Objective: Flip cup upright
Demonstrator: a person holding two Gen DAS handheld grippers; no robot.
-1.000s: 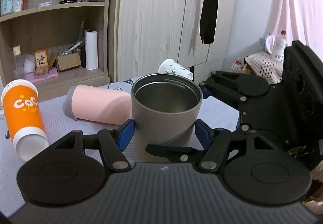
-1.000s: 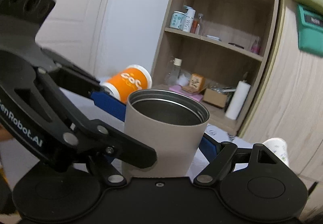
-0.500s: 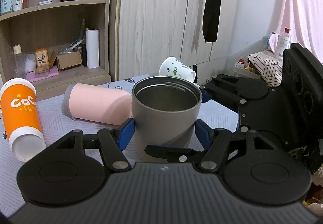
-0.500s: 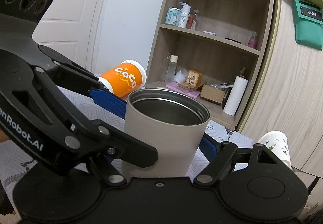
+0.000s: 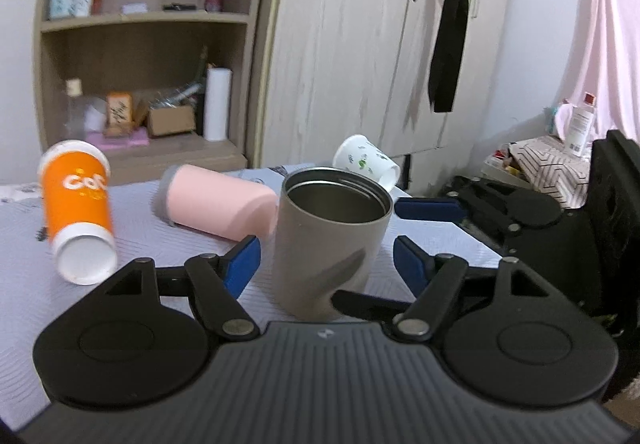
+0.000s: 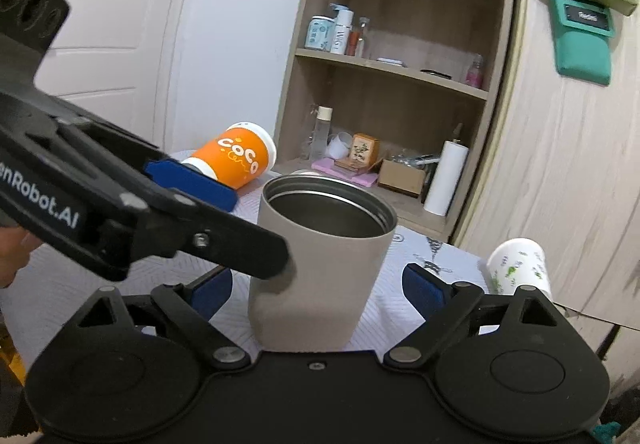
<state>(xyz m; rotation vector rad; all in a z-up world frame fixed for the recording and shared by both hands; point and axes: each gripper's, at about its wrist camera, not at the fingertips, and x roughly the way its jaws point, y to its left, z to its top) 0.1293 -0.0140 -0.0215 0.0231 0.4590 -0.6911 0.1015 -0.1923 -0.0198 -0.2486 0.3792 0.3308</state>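
Observation:
A grey steel cup (image 5: 328, 244) stands upright on the table, mouth up; it also shows in the right wrist view (image 6: 320, 268). My left gripper (image 5: 326, 260) is open, its blue pads (image 5: 240, 264) apart from the cup on both sides. My right gripper (image 6: 316, 288) is open too, pads (image 6: 424, 286) clear of the cup. The right gripper shows at the right of the left wrist view (image 5: 520, 220). The left gripper crosses the right wrist view from the left (image 6: 120, 196).
On the white table (image 5: 24, 244) lie an orange cup (image 5: 78, 208), a pink cup (image 5: 216, 204) and a white patterned cup (image 5: 366, 160), all on their sides. A wooden shelf (image 5: 140, 84) and wardrobe (image 5: 360, 64) stand behind.
Both grippers have opened and let go of the grey cup, which now stands on the table. Both have drawn back a little.

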